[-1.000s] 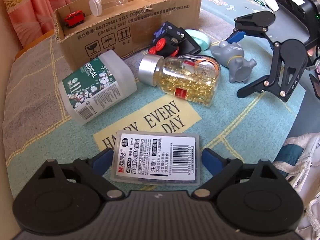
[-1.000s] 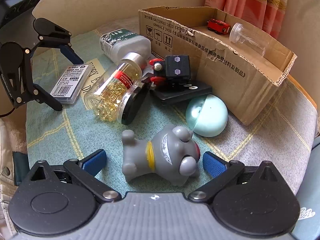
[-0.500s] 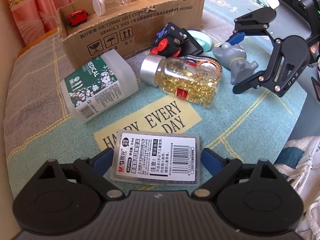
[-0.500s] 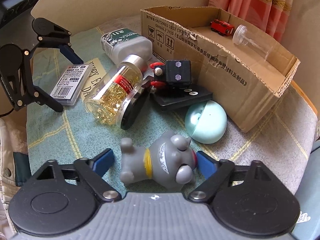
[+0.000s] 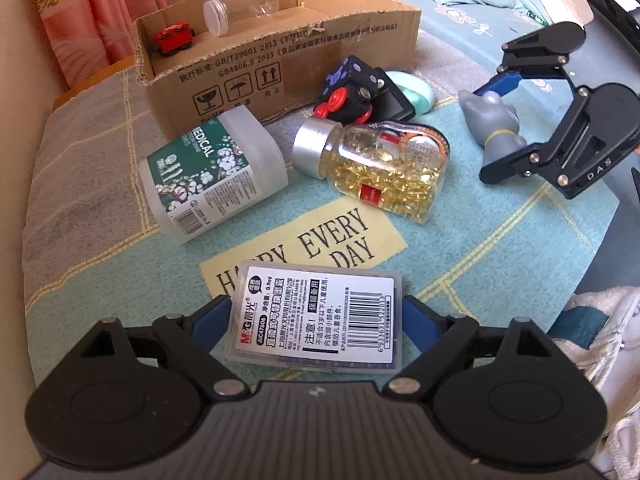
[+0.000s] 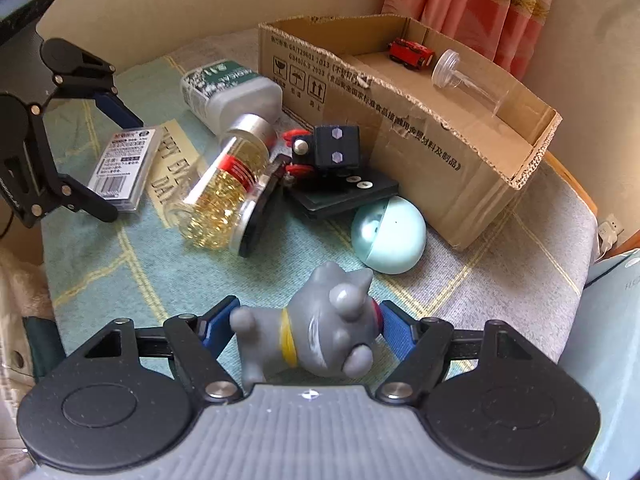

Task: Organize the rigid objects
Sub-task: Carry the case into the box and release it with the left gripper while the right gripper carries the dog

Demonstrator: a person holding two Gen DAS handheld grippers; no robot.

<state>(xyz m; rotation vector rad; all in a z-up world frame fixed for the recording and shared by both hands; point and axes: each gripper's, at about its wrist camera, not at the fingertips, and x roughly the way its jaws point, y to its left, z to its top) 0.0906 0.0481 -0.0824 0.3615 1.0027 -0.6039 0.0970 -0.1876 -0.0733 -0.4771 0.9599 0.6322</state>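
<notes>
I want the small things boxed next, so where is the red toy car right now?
The red toy car already lies inside the cardboard box, at its curtain-side end in the left wrist view, right beside the clear capped tube.

Black plastic tongs [image 5: 316, 322] with two round hubs, ribbed grey housing, silver screws at the joints, blue pads [image 5: 418, 320] on the fingers; matching second tongs [image 6: 306, 326], "DAS" lettering on an arm.
</notes>
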